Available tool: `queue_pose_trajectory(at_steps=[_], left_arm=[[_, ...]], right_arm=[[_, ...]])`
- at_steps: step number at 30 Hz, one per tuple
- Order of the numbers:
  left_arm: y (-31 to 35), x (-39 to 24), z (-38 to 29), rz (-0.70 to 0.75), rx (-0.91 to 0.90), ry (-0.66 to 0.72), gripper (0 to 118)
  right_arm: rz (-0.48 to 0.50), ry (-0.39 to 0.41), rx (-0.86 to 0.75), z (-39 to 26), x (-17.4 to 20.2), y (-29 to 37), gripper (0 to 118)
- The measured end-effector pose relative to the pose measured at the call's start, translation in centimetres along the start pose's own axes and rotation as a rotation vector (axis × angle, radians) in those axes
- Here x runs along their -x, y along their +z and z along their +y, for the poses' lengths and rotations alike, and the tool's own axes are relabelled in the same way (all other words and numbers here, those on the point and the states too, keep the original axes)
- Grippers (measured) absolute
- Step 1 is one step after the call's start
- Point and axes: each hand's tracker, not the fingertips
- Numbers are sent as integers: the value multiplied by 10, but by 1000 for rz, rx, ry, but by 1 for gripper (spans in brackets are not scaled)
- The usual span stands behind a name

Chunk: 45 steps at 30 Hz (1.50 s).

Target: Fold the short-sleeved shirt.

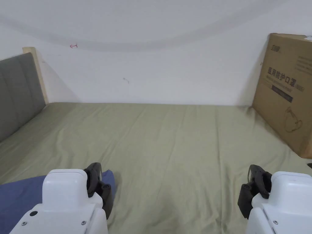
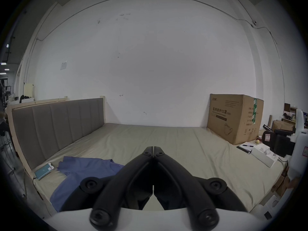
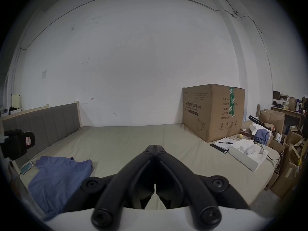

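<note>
Both claws, left claw and right claw, are clenched empty above the rumpled blue shirt.

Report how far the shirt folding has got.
Done: nothing; the blue shirt lies rumpled and unfolded at the bed's left near corner. In hand: nothing; the left gripper and right gripper are both shut and empty above the sheet. Left: spreading it flat and every fold.

One blue shirt, one cardboard box, two grippers.
</note>
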Motion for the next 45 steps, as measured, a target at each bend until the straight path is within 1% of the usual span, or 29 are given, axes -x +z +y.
queue_pose_trajectory(at_steps=[1, 4, 5, 10, 11, 13, 14, 15, 17, 19, 21, 24, 26, 28, 30, 34, 35, 37, 39, 40, 41, 43, 44, 45], left_arm=[[0, 4, 1, 8, 1, -1, 0], [5, 21, 4, 78, -2, 13, 0], [8, 29, 4, 129, -12, 17, 0], [24, 67, 10, 314, -4, -51, 0], [29, 75, 11, 349, -8, -49, 0], [36, 88, 13, 376, -17, -25, 0], [39, 95, 14, 395, -15, -12, 0], [42, 100, 15, 401, -11, -11, 0], [45, 107, 13, 436, -6, -17, 0], [45, 112, 10, 456, 9, -28, 0], [41, 116, 6, 460, 25, -22, 0], [28, 119, -3, 419, 96, 2, 0], [13, 119, -13, 413, 141, 4, 0], [-9, 124, -30, 390, 223, 20, 0], [-41, 132, -51, 352, 364, 39, 0], [-96, 150, -95, 259, 572, 130, 0], [-108, 154, -106, 251, 616, 156, 0], [-128, 158, -124, 251, 682, 158, 0], [-144, 162, -136, 277, 754, 172, 0], [-150, 165, -140, 274, 767, 213, 4], [-156, 168, -142, 284, 798, 265, 15], [-165, 172, -145, 248, 823, 311, 74], [-170, 171, -145, 237, 833, 295, 98], [-173, 169, -145, 230, 835, 278, 113]], right_arm=[[15, -2, 1, 1, 3, -1, 0], [107, 2, 4, 7, 21, -5, 0], [141, 4, 1, 8, 29, -6, 0], [348, -6, 44, 6, 78, -12, 0], [390, -10, 56, 4, 89, -12, 0], [468, -25, 87, 0, 108, -13, 0], [498, -16, 96, -1, 117, -12, 0], [509, 1, 97, -3, 126, -11, 0], [543, 51, 98, -6, 139, -8, 0], [555, 68, 104, -9, 148, -6, 0], [569, 65, 121, -11, 152, -8, 0], [575, 56, 155, -15, 153, -14, 0], [568, 66, 171, -18, 152, -18, 0], [551, 84, 186, -22, 151, -23, 0], [537, 96, 209, -27, 149, -29, 0], [521, 80, 262, -37, 144, -40, 0], [518, 77, 273, -39, 143, -43, 0], [509, 75, 290, -43, 142, -47, 0], [505, 77, 306, -47, 140, -51, 0], [503, 78, 313, -49, 140, -53, 0], [503, 80, 323, -51, 140, -56, 0], [502, 85, 337, -55, 141, -59, 0], [500, 88, 344, -57, 142, -61, 0], [499, 91, 351, -58, 143, -63, 0]])
